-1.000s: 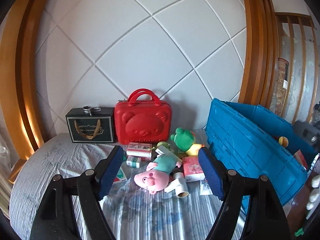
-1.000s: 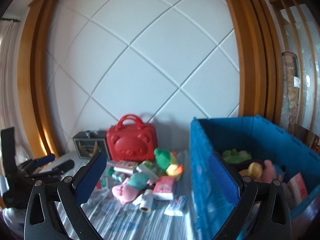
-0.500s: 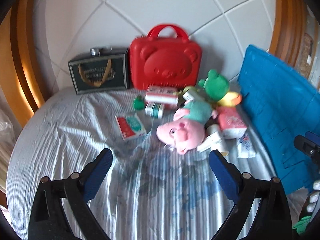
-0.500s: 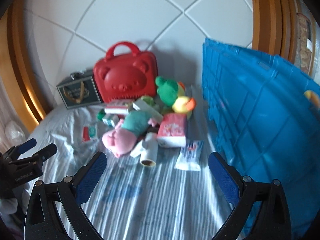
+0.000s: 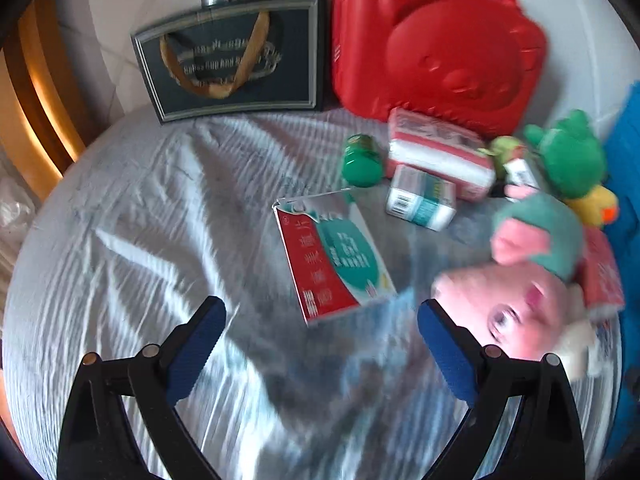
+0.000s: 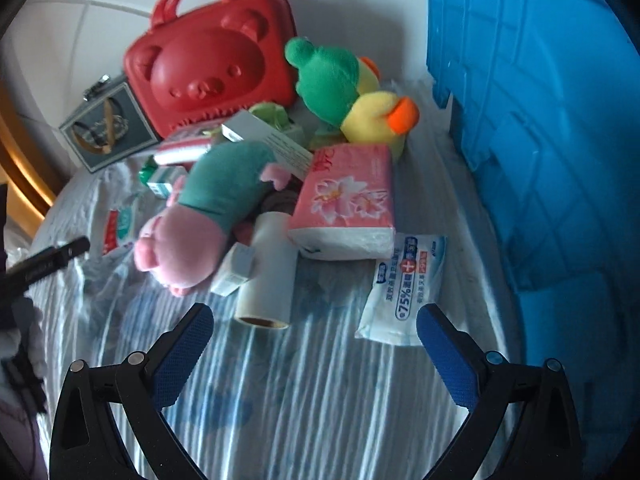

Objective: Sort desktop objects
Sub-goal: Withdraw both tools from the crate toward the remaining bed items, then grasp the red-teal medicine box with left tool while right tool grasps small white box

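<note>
Both views are lit by soft daylight, bright enough for strong colour. In the left wrist view a warm glow is seen on the curved wooden frame (image 5: 38, 92) at the far left. Motion blur is spread across that view: the red bear-faced plastic case (image 5: 436, 52) and the pink plush pig (image 5: 516, 304) are smeared, and the striped grey bedsheet (image 5: 132, 240) is streaked near the bottom. The right wrist view is sharper; print on the white wet-wipe packet (image 6: 404, 284) is resolved. A shadow is cast behind the case on the white wall. Heavy fisheye bending and black corners are shown at the edges.
</note>
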The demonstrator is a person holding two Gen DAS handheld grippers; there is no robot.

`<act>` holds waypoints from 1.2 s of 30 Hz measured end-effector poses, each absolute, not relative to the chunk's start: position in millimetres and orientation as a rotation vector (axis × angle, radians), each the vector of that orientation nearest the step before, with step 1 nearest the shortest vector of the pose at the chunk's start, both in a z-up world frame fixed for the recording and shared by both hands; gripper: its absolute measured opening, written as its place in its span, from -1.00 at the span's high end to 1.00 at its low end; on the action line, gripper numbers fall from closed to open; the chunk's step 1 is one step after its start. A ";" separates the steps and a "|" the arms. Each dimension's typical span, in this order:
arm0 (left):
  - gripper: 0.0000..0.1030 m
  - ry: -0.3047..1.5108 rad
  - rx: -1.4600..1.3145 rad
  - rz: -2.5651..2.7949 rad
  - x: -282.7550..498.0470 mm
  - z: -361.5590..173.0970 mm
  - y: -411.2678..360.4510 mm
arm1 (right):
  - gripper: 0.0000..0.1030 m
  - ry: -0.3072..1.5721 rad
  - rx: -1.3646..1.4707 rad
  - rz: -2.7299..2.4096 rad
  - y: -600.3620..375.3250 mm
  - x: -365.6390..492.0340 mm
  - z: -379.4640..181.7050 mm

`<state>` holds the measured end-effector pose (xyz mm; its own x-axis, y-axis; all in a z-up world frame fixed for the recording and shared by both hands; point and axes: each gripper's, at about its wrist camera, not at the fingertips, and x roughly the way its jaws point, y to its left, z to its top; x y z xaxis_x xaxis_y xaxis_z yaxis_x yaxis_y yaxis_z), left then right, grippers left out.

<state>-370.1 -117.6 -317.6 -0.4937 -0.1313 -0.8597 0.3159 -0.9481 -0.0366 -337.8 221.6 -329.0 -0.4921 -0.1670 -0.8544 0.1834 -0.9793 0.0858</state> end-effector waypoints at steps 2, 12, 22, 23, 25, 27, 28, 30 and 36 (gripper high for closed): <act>-0.91 0.308 1.469 -2.460 -393.3 -331.6 -127.2 | -1.00 0.046 1.514 -2.528 216.0 -351.2 -342.9; -0.96 0.251 1.630 -2.392 -441.4 -379.0 -123.1 | -1.00 0.107 1.668 -2.407 184.9 -381.7 -385.2; -0.41 0.242 1.590 -2.437 -388.2 -374.6 -118.7 | -0.68 0.034 1.542 -2.404 182.7 -366.0 -350.7; -0.41 0.251 1.597 -2.436 -378.4 -374.5 -117.7 | -0.49 0.034 1.530 -2.393 178.9 -367.1 -348.7; -0.41 0.266 1.604 -2.425 -358.3 -374.3 -116.1 | -0.38 0.048 1.519 -2.388 171.8 -370.6 -348.0; -0.41 0.288 1.603 -2.423 -336.7 -373.8 -114.1 | -0.36 0.058 1.517 -2.380 163.7 -374.0 -353.7; -0.41 0.292 1.602 -2.421 -327.7 -373.6 -112.8 | -0.32 0.056 1.525 -2.376 161.0 -377.2 -358.4; -0.41 0.296 1.594 -2.422 -311.9 -372.0 -110.1 | 0.04 0.073 1.542 -2.389 160.2 -379.7 -365.0; -0.41 0.280 1.527 -2.455 -280.7 -353.1 -100.9 | 0.59 0.067 1.457 -2.388 157.6 -372.5 -350.5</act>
<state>-280.7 -100.9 -353.1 -0.4272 -0.0981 -0.8988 0.2979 -0.9539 -0.0375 -372.5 157.6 -350.5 -0.4152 -0.2635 -0.8707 0.3116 -0.9404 0.1360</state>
